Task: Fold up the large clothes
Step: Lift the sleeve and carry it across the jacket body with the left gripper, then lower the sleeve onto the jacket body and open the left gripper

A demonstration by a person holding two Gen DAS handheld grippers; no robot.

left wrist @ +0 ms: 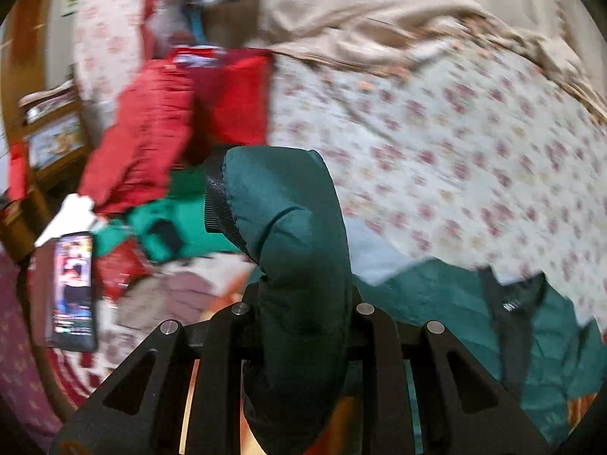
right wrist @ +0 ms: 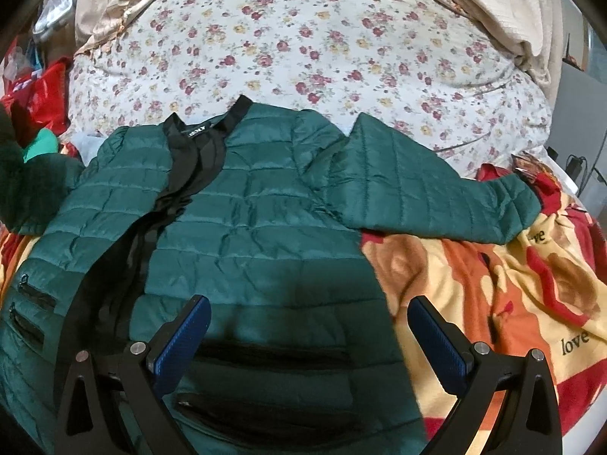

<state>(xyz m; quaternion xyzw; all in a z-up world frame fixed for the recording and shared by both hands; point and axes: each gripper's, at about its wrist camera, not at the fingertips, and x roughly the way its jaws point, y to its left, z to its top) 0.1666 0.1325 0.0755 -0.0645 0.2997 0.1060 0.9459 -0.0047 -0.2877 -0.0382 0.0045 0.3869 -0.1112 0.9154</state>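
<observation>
I hold the soft, puffy, slippery jacket (right wrist: pixel 242 220) by its sleeve (left wrist: pixel 296 265) in the clamped left tongs (left wrist: pixel 299 326); right tongs (right wrist: pixel 307 341) stand apart above the hem, the next grip point.

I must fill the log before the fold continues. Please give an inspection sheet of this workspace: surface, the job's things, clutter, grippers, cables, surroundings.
Surface: a bed with a floral quilt and an orange "love" blanket nearer the camera.
Job's things: green puffer jacket lying front up, open along its black zip; one sleeve spread over the blanket, the other sleeve lifted.
Clutter: red clothing, bright green cloth, a lit phone at the side.
Grippers: left gripper shut on the lifted sleeve; right gripper open over the jacket's lower part, holding nothing.
Cables: a dark cable beyond the bed's edge.
Surroundings: beige bedcover at the back, wooden shelf.
</observation>
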